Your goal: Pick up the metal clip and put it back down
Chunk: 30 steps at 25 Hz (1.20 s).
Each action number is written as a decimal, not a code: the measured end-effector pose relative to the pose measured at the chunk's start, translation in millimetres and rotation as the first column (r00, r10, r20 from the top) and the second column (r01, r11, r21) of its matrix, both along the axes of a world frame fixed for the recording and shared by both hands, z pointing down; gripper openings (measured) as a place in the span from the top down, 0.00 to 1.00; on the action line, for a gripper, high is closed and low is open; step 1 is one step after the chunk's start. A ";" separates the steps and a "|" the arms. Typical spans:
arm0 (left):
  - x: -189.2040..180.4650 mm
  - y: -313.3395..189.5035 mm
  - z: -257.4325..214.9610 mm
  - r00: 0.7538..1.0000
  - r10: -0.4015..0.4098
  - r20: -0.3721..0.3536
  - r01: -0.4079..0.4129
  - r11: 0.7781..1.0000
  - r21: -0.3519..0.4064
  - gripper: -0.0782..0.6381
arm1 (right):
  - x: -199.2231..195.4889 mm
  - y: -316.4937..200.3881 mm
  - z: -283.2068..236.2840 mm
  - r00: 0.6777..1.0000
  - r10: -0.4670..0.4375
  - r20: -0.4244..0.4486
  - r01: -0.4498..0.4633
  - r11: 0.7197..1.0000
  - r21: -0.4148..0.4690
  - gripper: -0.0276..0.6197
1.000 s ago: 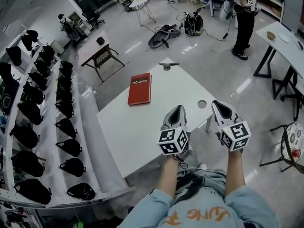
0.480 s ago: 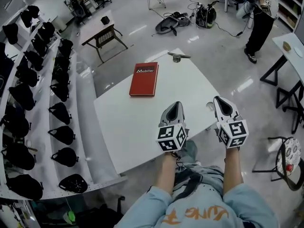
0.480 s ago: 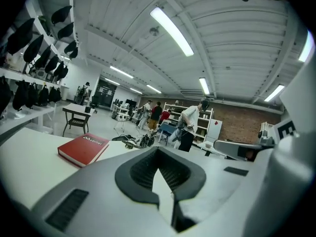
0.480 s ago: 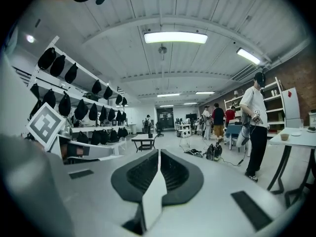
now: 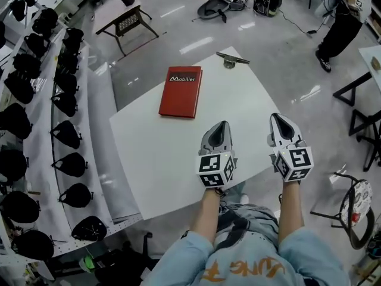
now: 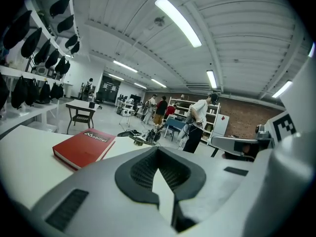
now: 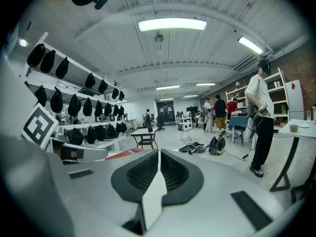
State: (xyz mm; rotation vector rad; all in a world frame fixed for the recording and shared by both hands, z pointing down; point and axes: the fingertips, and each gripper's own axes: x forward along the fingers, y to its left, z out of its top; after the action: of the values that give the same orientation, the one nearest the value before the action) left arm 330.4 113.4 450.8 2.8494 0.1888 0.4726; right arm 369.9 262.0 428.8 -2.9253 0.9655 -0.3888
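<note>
While both grippers hover over the near side of the table (image 5: pixel 161 154), the pick looks not yet begun. The left gripper (image 5: pixel 219 130) has its jaws pressed together, with nothing between them. The right gripper (image 5: pixel 280 123), near it, is the same: jaws together and empty. The clip (image 5: pixel 232 58) lies well ahead of both, at the far edge of the table. A red book (image 5: pixel 181 92) lies ahead of the left gripper and a bit to its left. I think the step now is the reach. Next, one gripper needs to go forward to the clip, spread its jaws, and come down around it.
</note>
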 end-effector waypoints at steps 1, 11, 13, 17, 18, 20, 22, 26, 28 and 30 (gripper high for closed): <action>5.7 -3.5 3.9 1.000 -0.008 0.006 0.008 1.000 -0.006 0.88 | 6.7 -4.2 4.0 1.000 -0.007 0.006 0.007 1.000 -0.001 0.91; 67.6 -25.5 40.7 0.998 -0.052 0.039 0.054 0.997 -0.047 0.88 | 69.7 -49.8 46.5 0.993 -0.090 0.071 0.094 0.994 -0.049 0.91; 76.8 -31.8 50.4 0.997 -0.055 0.049 0.057 0.997 -0.050 0.88 | 80.2 -58.7 52.4 0.992 -0.105 0.074 0.109 0.992 -0.062 0.91; 91.5 -41.8 64.7 0.997 -0.059 0.059 0.062 0.997 -0.052 0.88 | 101.6 -75.5 61.5 0.988 -0.135 0.068 0.141 0.986 -0.090 0.91; 95.0 -44.2 67.6 0.996 -0.060 0.059 0.063 0.997 -0.051 0.88 | 107.3 -79.9 64.0 0.987 -0.145 0.063 0.150 0.984 -0.099 0.91; 101.7 -49.8 73.6 0.996 -0.063 0.059 0.067 0.996 -0.055 0.88 | 118.1 -88.7 70.8 0.985 -0.164 0.056 0.170 0.978 -0.119 0.91; 107.4 -55.4 80.0 0.996 -0.069 0.058 0.073 0.996 -0.060 0.88 | 127.2 -97.9 77.4 0.982 -0.182 0.053 0.187 0.973 -0.136 0.91; 117.2 -61.4 87.7 0.996 -0.070 0.054 0.072 0.996 -0.048 0.88 | 142.9 -112.8 86.8 0.976 -0.213 0.048 0.218 0.960 -0.177 0.91; 122.4 -64.0 91.1 0.996 -0.071 0.053 0.073 0.996 -0.042 0.88 | 152.0 -119.0 92.9 0.972 -0.231 0.044 0.235 0.950 -0.207 0.91; 125.5 -66.8 97.6 0.995 -0.070 0.065 0.073 0.996 -0.044 0.88 | 159.6 -126.8 100.6 0.967 -0.251 0.045 0.254 0.939 -0.232 0.91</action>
State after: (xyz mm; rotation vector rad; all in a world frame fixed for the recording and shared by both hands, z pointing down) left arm 455.8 46.6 548.4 2.7806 0.0841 0.5361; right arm 529.5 135.3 529.4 -3.0017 1.3914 -0.5720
